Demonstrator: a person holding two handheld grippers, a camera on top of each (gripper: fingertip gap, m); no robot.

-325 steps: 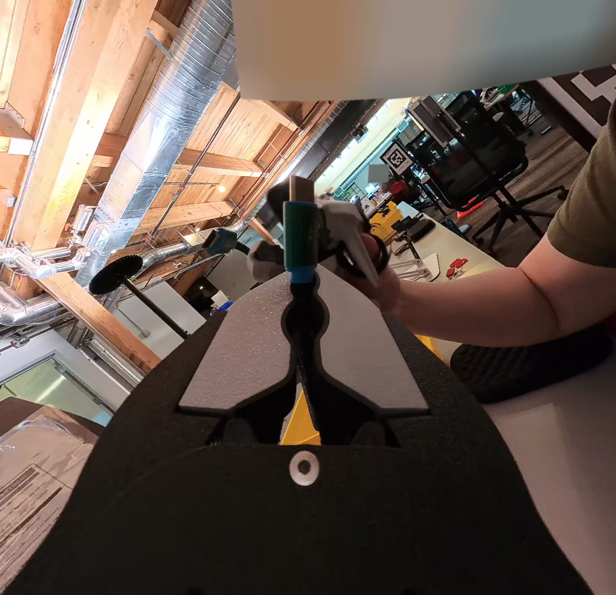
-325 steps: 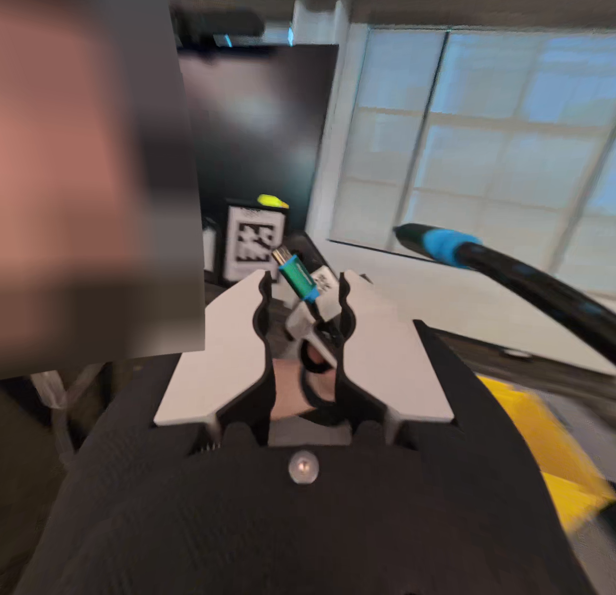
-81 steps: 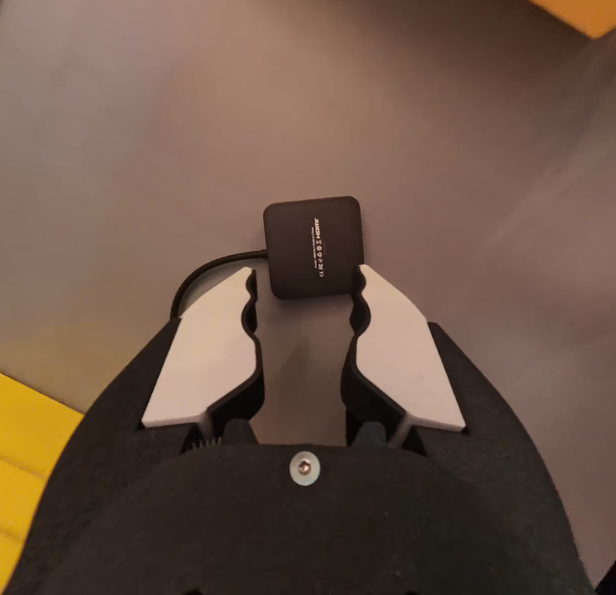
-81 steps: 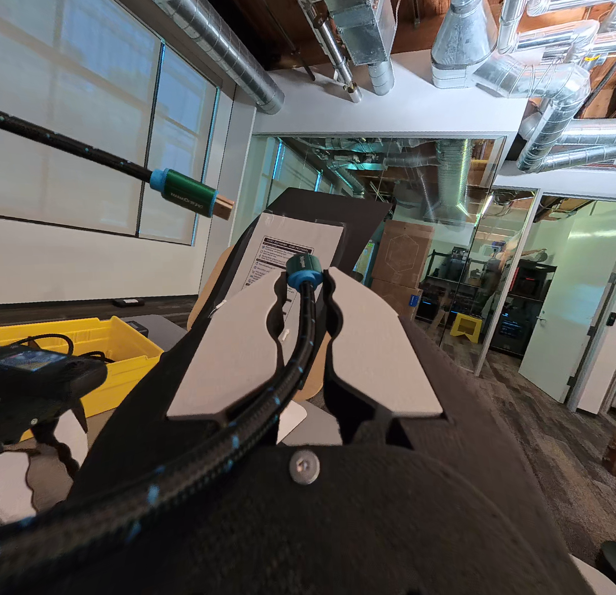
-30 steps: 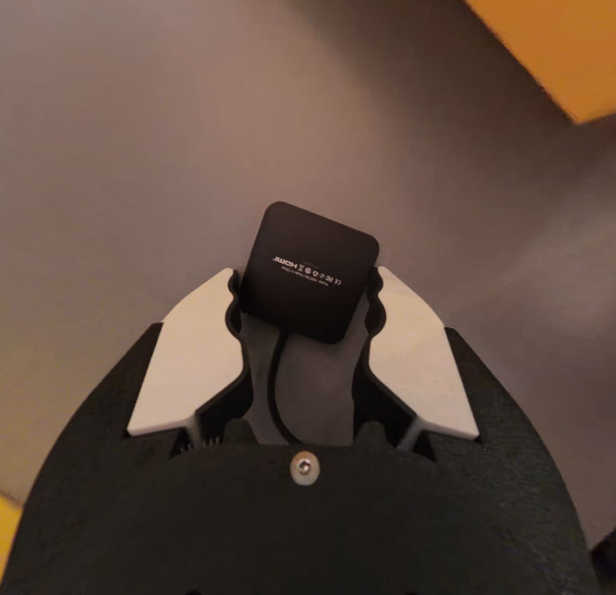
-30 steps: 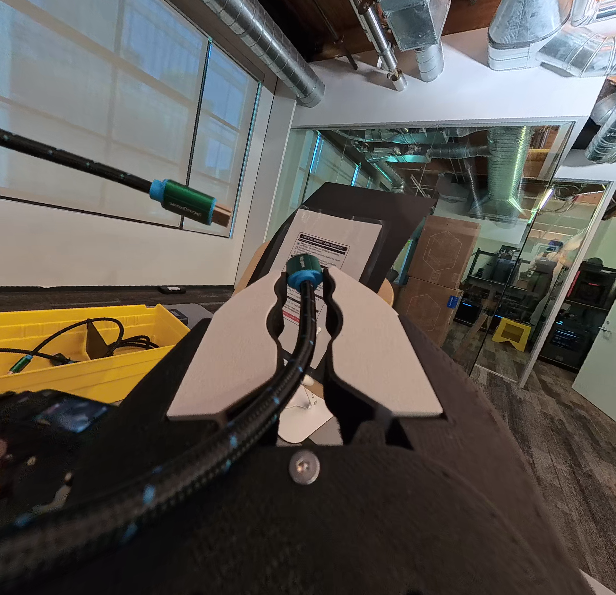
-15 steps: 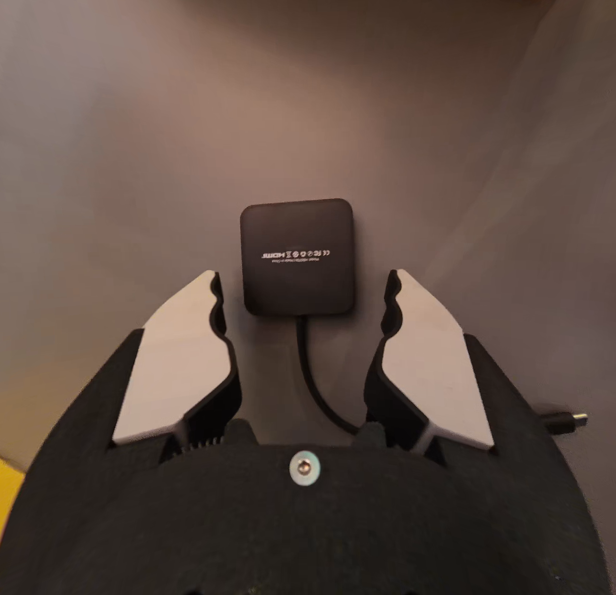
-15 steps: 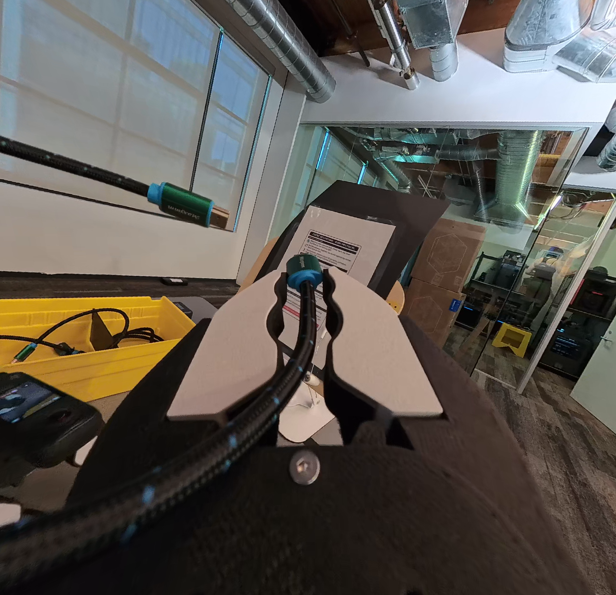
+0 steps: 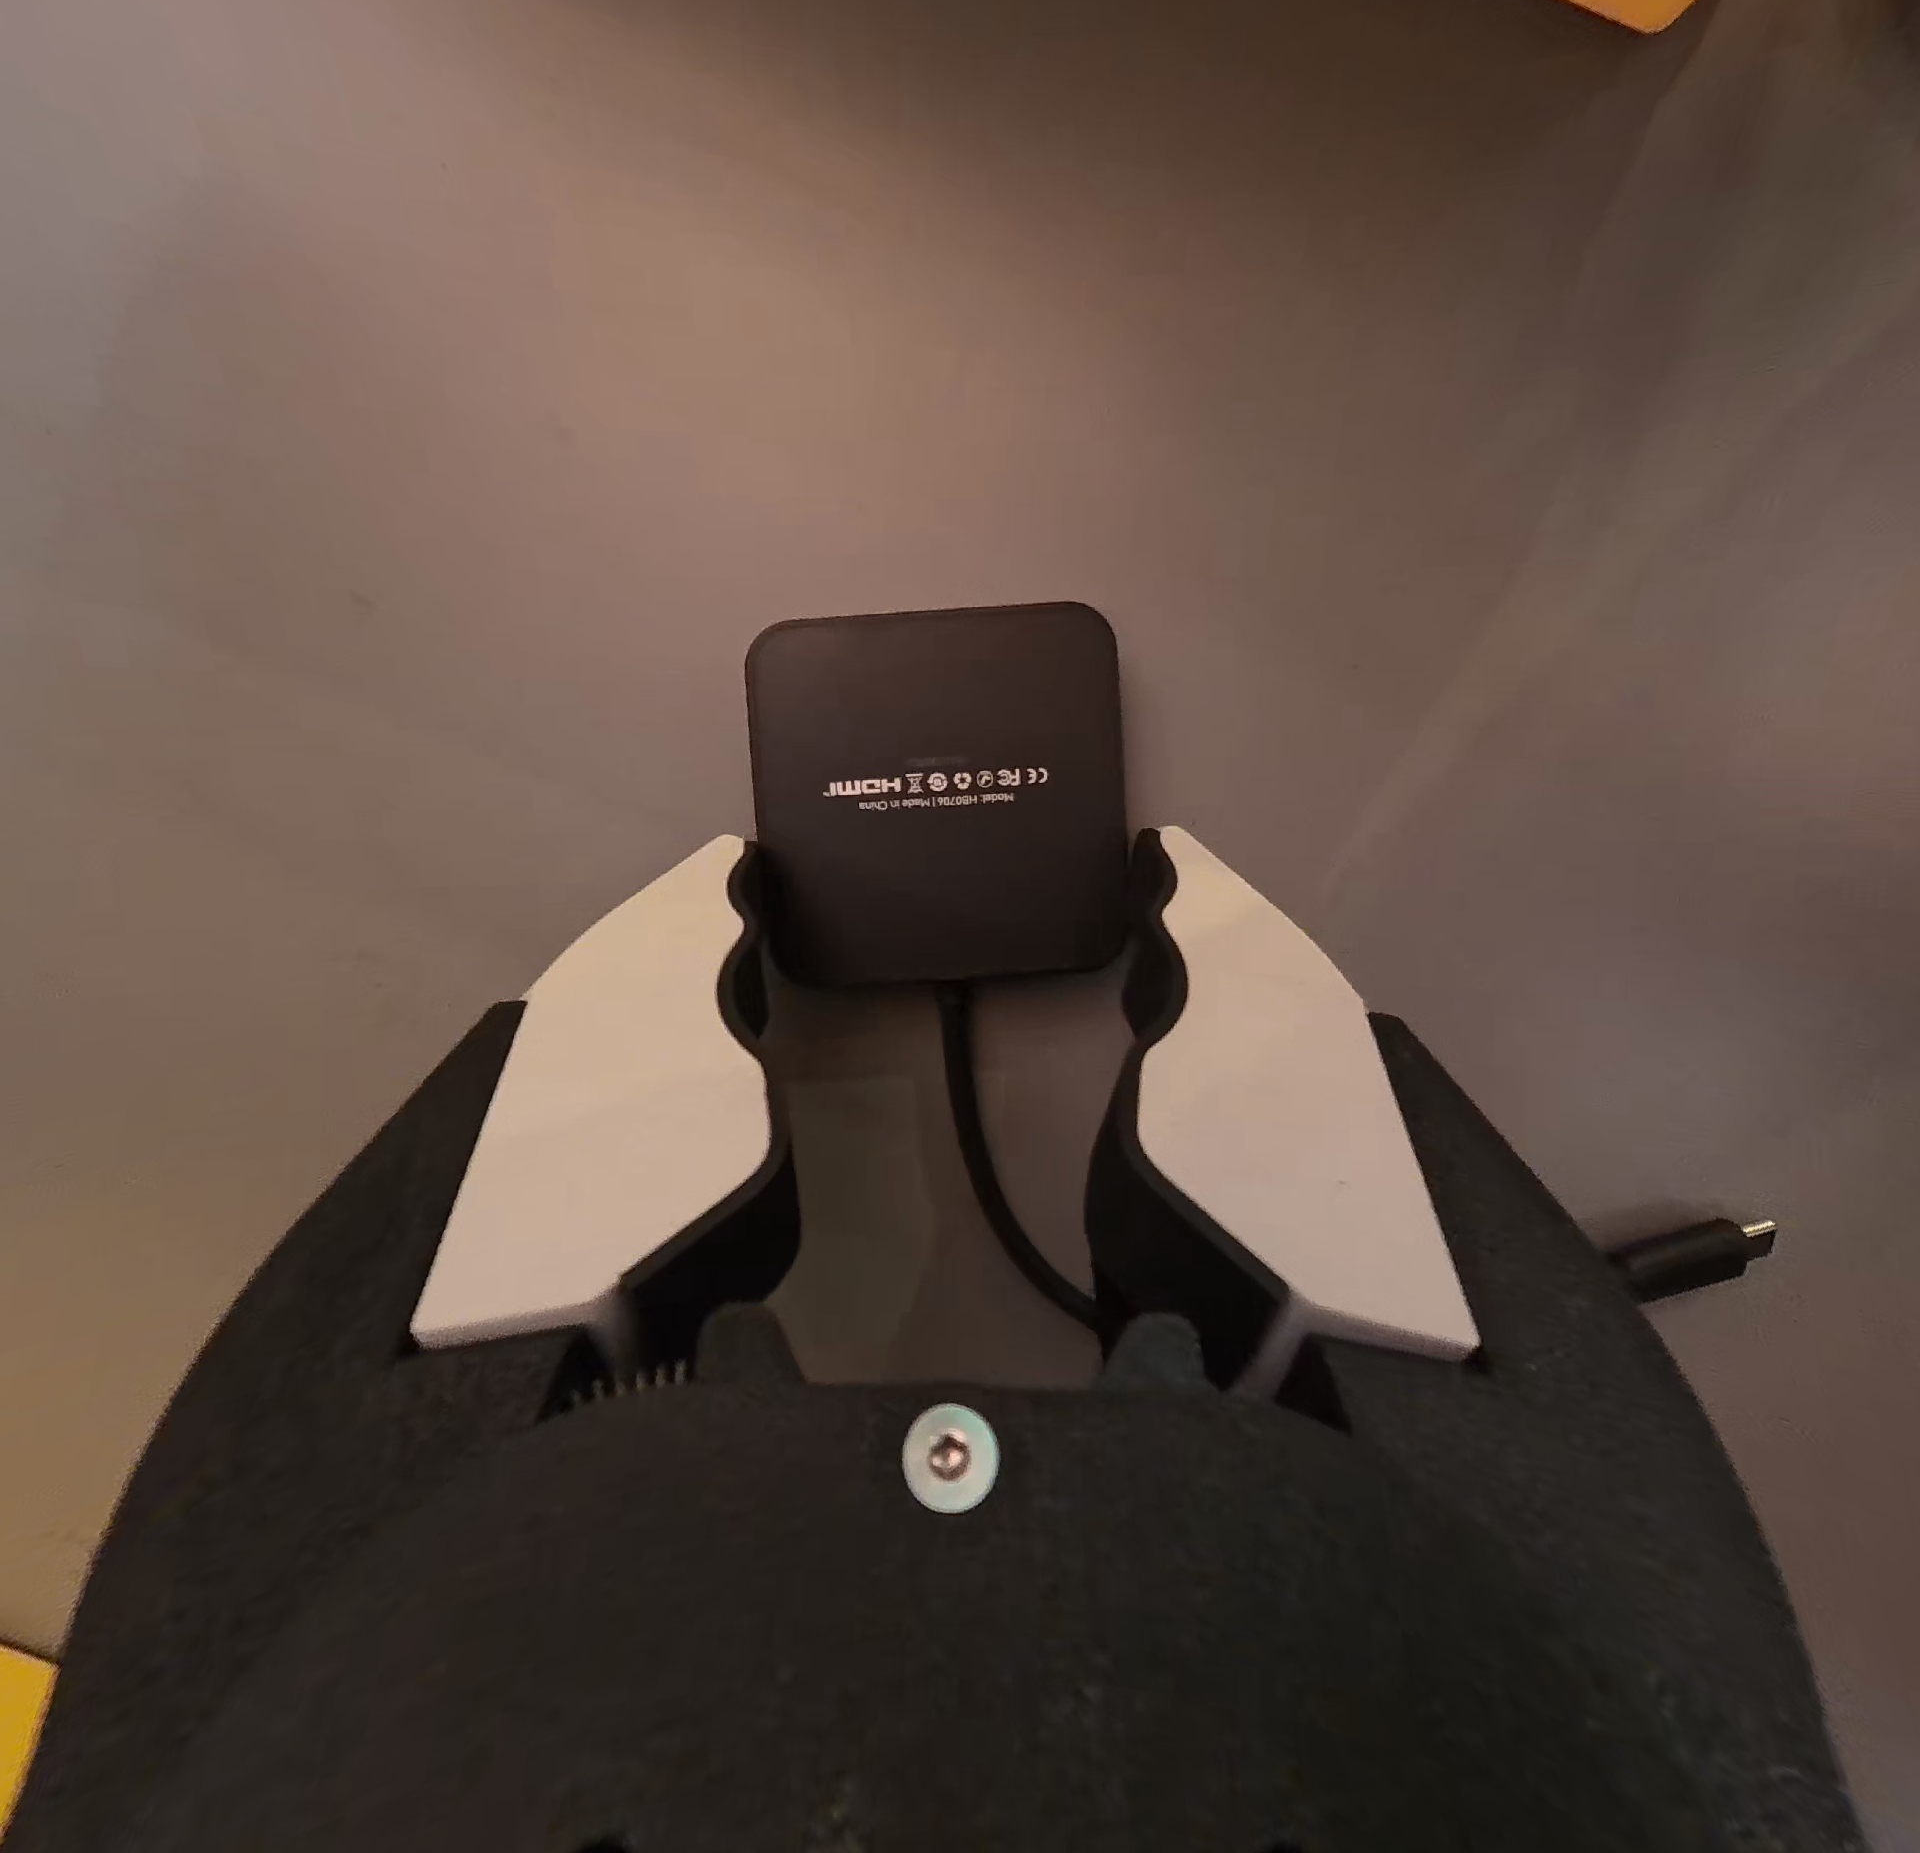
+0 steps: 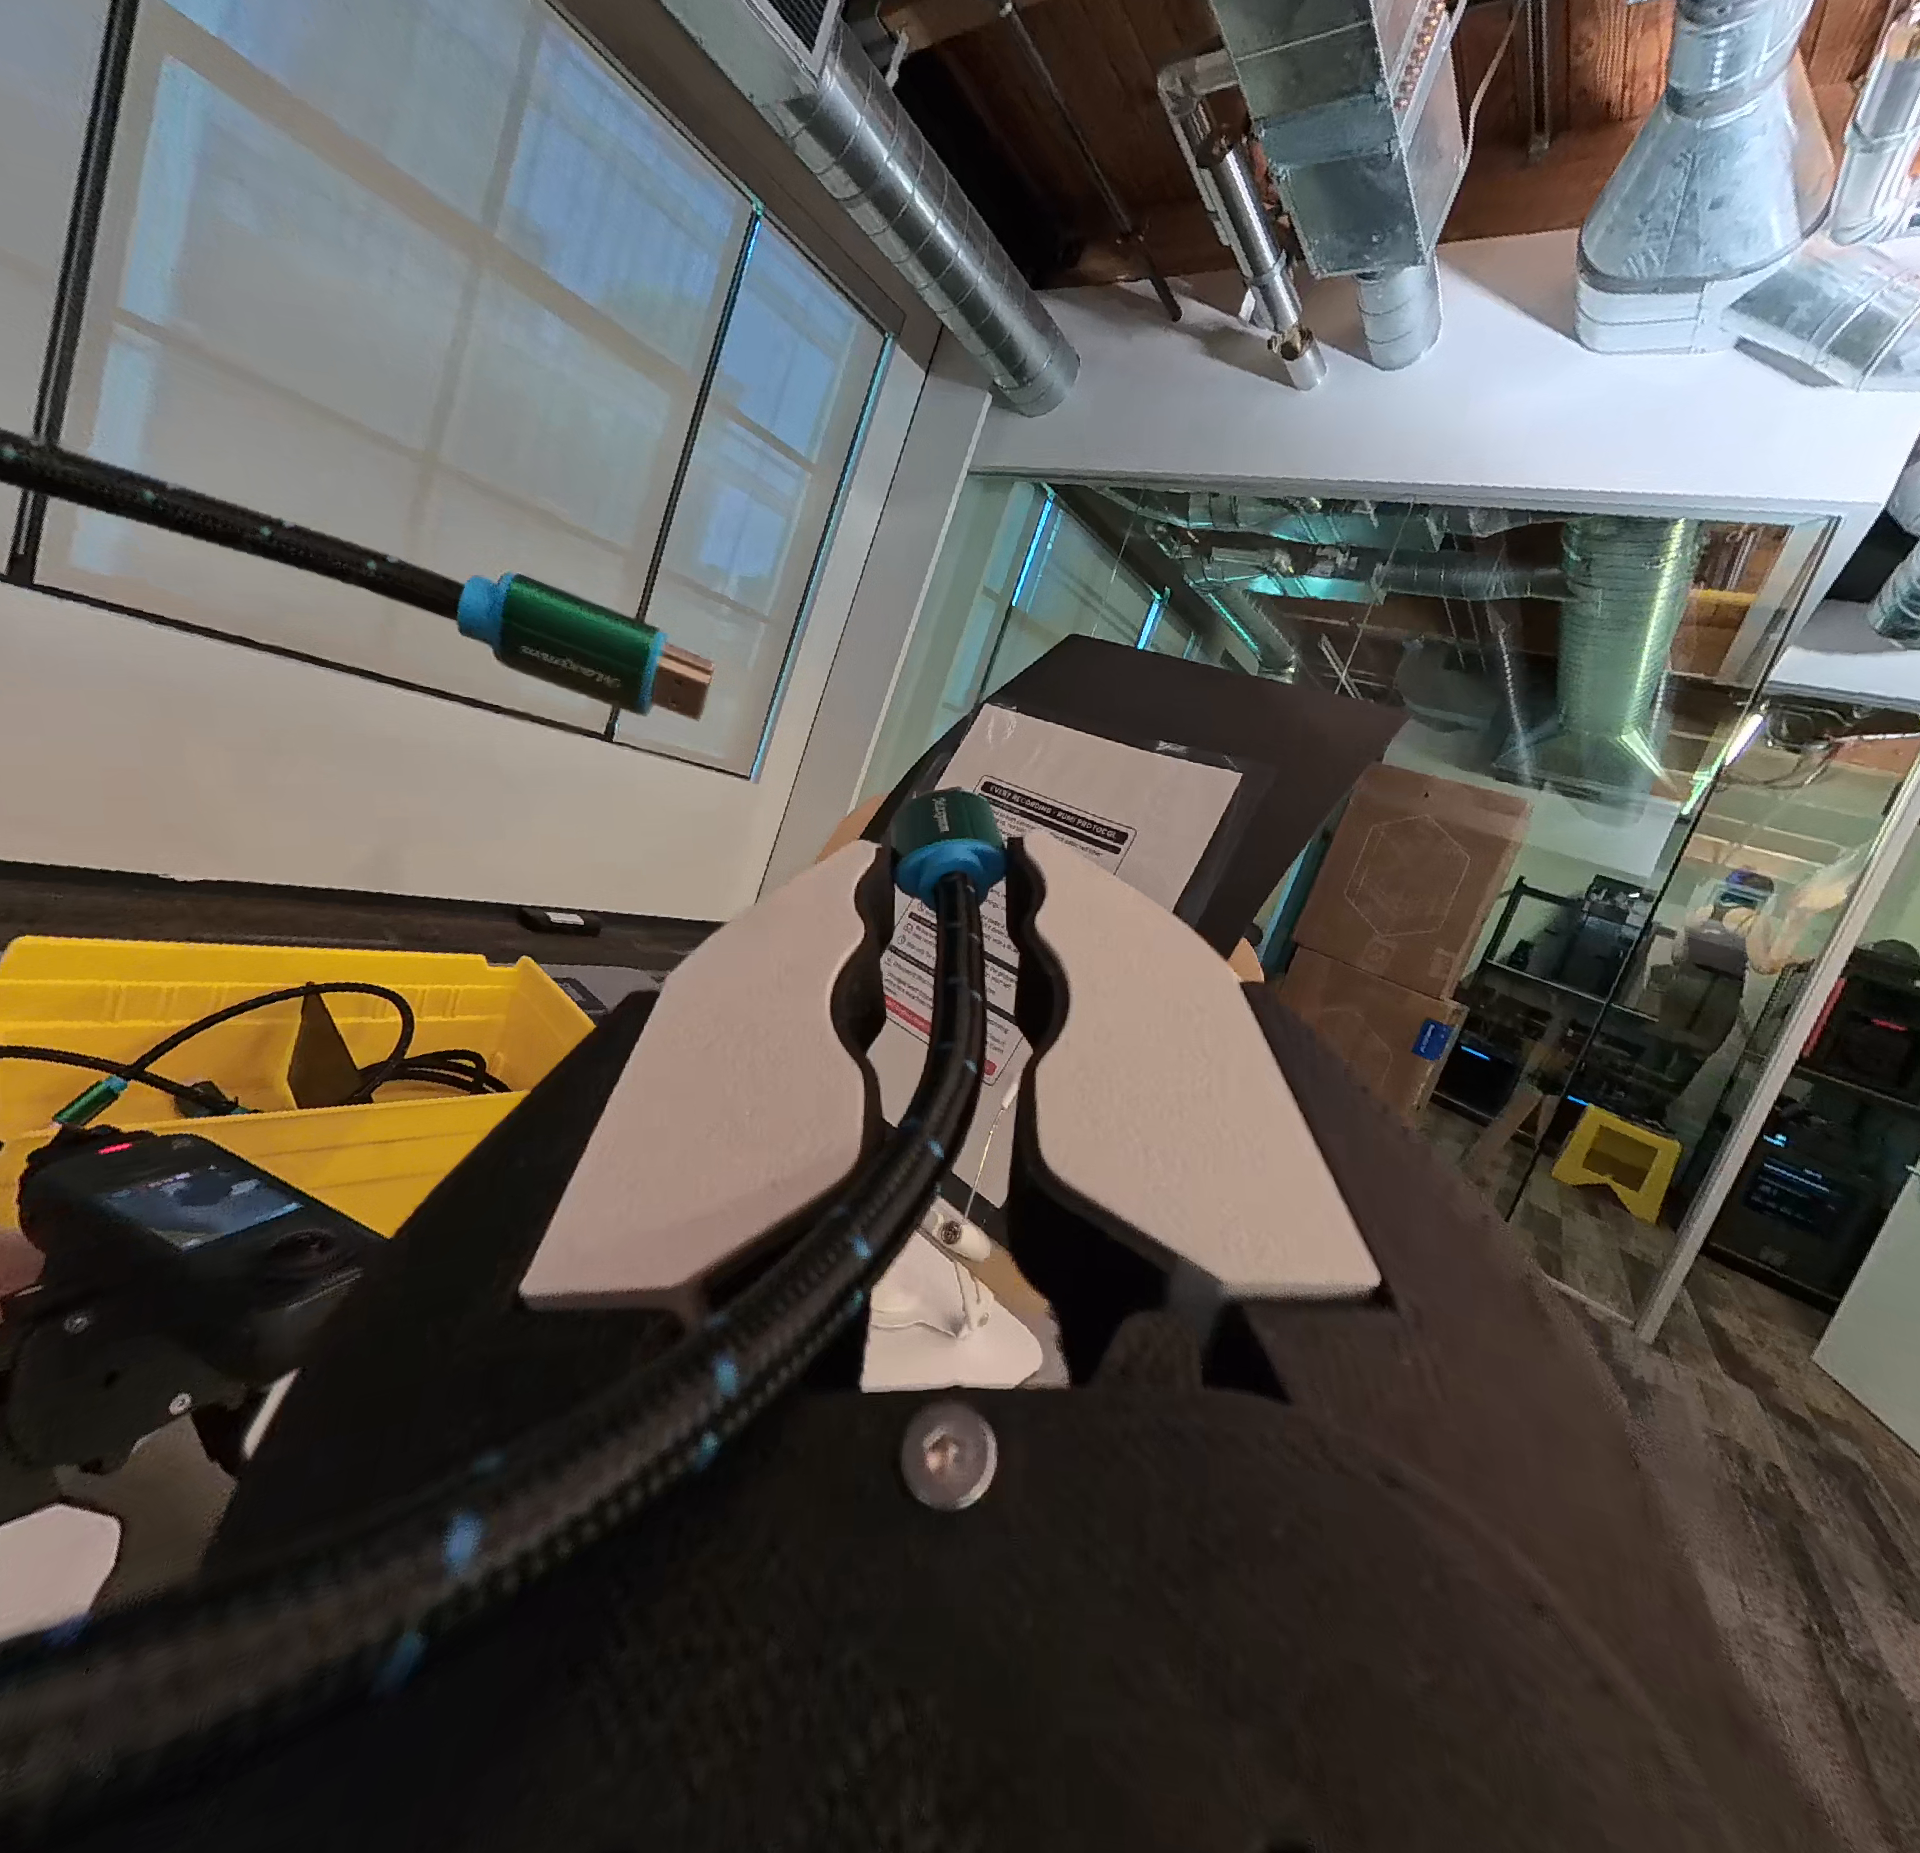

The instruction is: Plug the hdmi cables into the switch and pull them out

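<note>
Risk lay mostly in the grip on the switch (image 9: 935,795): the left gripper (image 9: 940,894) had its jaws closed against the near half of the small black box, pinching its two side edges, while the box lay flat on the grey tabletop (image 9: 520,401) with its printed underside up. Only the near part sat between the jaws, so a push from a plug would probably have pivoted the box or slid it out forward. Its thin lead (image 9: 987,1159) ran back between the fingers, and a small connector (image 9: 1704,1253) lay to the right; either could have snagged. No ports showed in this view, so I could not tell which edge carried them. The right gripper (image 10: 951,873) was clenched on an hdmi cable (image 10: 935,1055) just behind the green plug (image 10: 948,829), held well above the tabletop and pointing out into the room. Gripped on the braided cord rather than the shell, the plug would likely have tilted or twisted under insertion force and missed the port. A second green plug (image 10: 587,655) hung in the air to the left, and a yellow bin (image 10: 260,1055) of cables stood beyond.
</note>
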